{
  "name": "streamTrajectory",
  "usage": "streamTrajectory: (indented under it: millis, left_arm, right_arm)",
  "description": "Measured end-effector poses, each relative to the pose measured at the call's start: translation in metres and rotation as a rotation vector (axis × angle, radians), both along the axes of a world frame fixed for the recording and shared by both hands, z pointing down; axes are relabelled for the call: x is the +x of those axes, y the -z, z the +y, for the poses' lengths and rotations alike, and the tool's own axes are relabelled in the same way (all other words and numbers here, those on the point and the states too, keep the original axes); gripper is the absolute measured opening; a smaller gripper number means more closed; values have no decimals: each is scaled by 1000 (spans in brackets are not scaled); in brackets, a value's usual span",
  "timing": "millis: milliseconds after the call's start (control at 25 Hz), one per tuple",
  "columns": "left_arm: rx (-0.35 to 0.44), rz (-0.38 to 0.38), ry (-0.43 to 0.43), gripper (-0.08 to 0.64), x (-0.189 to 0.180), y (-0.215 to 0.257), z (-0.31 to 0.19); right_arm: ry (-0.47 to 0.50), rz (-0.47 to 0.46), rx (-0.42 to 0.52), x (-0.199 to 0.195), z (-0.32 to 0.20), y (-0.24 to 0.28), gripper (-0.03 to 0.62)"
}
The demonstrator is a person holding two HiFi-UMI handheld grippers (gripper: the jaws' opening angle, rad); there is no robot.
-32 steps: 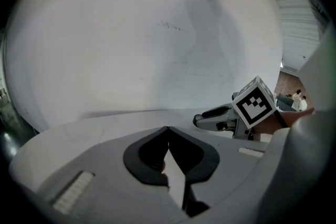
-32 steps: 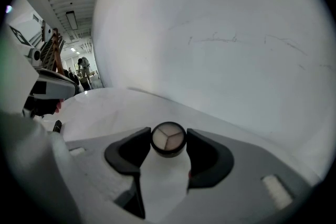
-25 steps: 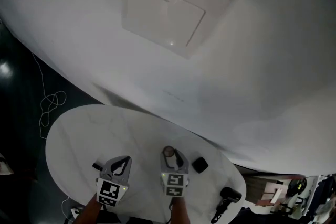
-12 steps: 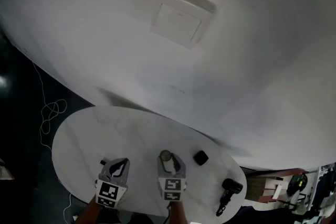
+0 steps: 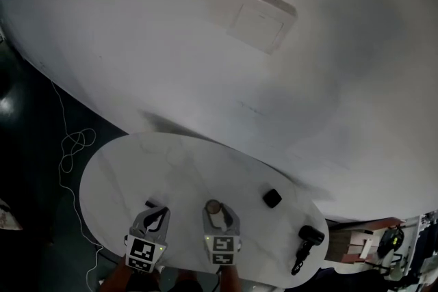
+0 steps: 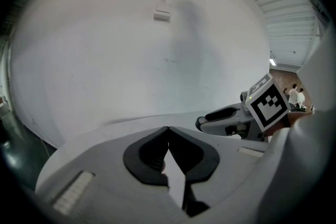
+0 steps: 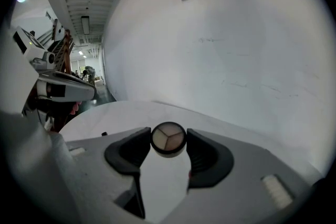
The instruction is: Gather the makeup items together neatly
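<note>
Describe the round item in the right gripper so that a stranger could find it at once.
Find the white oval table below the white wall, then the right gripper near its front edge. Clamped between its jaws is a round compact, its face split into three beige wedges; the small box to its right is plain black.

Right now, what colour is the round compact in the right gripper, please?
Compact: beige-tan wedges, black rim; right gripper view best.
</note>
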State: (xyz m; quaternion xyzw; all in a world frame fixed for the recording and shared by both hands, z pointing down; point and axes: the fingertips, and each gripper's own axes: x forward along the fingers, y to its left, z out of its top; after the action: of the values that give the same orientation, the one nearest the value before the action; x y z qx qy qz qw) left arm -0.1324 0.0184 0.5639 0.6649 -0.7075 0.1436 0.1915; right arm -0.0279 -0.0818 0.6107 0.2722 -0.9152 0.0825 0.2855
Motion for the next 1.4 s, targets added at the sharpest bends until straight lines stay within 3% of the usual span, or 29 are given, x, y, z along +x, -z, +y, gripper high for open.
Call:
streamTrajectory:
  millis: [760, 1400]
  left_arm:
    - [-50, 5, 100, 11, -25, -36, 92]
    - [-106, 33, 118, 11, -23, -75, 115]
  right_arm:
    - [154, 30, -56, -44, 97, -52, 215]
    - [204, 107, -93, -52, 112, -111, 215]
